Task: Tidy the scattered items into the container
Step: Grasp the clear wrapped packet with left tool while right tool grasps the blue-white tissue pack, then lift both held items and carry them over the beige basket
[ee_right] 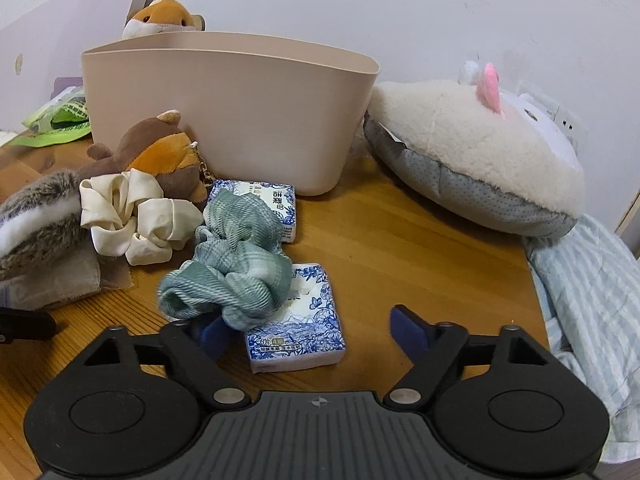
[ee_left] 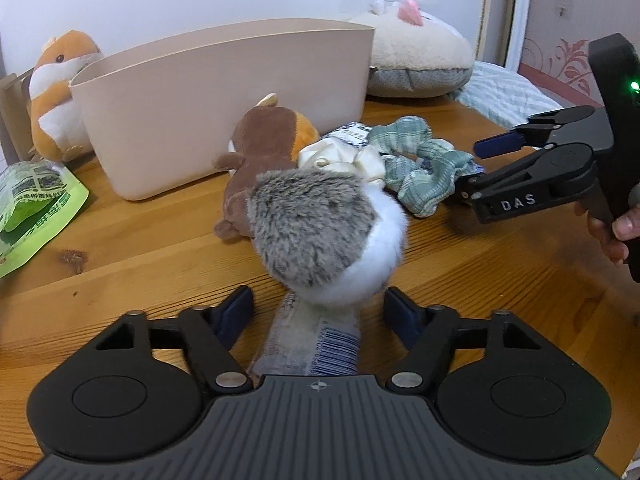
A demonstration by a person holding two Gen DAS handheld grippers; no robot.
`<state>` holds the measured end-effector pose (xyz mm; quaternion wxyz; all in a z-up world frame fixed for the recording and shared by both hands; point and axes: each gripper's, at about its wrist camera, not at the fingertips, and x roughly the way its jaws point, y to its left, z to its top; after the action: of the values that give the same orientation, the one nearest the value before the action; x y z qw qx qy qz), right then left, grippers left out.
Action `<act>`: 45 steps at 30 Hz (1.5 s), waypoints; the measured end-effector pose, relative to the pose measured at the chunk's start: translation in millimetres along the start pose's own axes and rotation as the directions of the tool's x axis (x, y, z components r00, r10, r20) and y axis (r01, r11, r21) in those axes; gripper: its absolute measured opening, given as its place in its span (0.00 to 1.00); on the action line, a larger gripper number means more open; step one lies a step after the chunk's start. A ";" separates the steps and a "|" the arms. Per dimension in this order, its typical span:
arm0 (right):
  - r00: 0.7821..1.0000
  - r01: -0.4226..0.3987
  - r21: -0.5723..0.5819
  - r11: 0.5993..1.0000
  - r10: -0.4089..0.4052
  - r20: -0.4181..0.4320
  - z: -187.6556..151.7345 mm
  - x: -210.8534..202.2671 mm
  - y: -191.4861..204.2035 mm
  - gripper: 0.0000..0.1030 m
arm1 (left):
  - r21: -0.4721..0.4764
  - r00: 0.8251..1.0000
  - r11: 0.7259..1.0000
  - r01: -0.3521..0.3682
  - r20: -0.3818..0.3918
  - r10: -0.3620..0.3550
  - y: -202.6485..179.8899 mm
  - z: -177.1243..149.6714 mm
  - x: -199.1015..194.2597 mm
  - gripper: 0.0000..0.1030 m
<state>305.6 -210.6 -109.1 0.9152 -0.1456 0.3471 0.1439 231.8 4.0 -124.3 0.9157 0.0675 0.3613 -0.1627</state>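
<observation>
A beige plastic tub (ee_left: 224, 112) stands on the wooden table; it also shows in the right wrist view (ee_right: 240, 108). My left gripper (ee_left: 318, 306) is open, its fingers either side of a grey-and-white furry plush (ee_left: 324, 228) that lies on a barcoded packet (ee_left: 316, 344). A brown-and-orange plush (ee_left: 268, 140), a cream scrunchie (ee_right: 136, 216) and a green plaid scrunchie (ee_right: 236, 264) lie before the tub. My right gripper (ee_right: 310, 330) is open around a blue-patterned tissue pack (ee_right: 304, 320); its left finger sits under the green scrunchie. A second tissue pack (ee_right: 276, 204) lies behind.
A large cream plush cushion (ee_right: 472, 152) lies right of the tub. An orange hamster plush (ee_left: 60, 92) sits behind the tub at left. A green foil bag (ee_left: 32, 208) lies at the table's left. Striped bedding (ee_right: 592, 288) lies off the right edge.
</observation>
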 end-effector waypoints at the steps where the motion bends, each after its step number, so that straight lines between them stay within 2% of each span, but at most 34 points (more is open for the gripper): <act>1: 1.000 -0.007 0.005 1.000 0.007 -0.002 0.2 -0.3 -0.4 0.71 | 0.007 1.000 1.000 0.007 0.000 -0.007 -1.3 0.1 -1.0 0.57; 3: 1.000 -0.014 0.006 1.000 0.014 -0.004 0.1 -1.7 0.4 0.66 | 0.017 1.000 1.000 0.019 -0.003 -0.019 -3.1 0.3 -2.4 0.45; 6: 1.000 -0.012 -0.019 1.000 0.011 -0.005 -0.2 -5.4 5.5 0.57 | 0.018 1.000 1.000 0.023 -0.010 -0.023 -4.8 0.6 -3.6 0.38; 12: 1.000 -0.006 -0.046 0.999 0.005 -0.013 -1.3 -10.3 11.5 0.43 | 0.012 1.000 1.000 0.026 -0.015 -0.026 -6.4 -2.3 -7.9 0.35; 34: 1.000 -0.009 -0.007 1.000 0.009 -0.019 -31.7 -46.4 7.6 0.41 | -0.004 0.999 0.999 0.048 -0.021 -0.048 -19.9 -26.8 -41.0 0.33; 45: 0.999 -0.017 0.016 1.000 0.017 0.032 -44.2 -79.7 11.6 0.41 | 0.028 0.996 0.995 0.091 0.004 -0.091 -37.0 -34.8 -66.3 0.32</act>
<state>217.9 -229.1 -88.8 0.9205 -0.1328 0.3349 0.1511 151.3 -5.8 -104.6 0.9072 0.0630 0.3594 -0.2093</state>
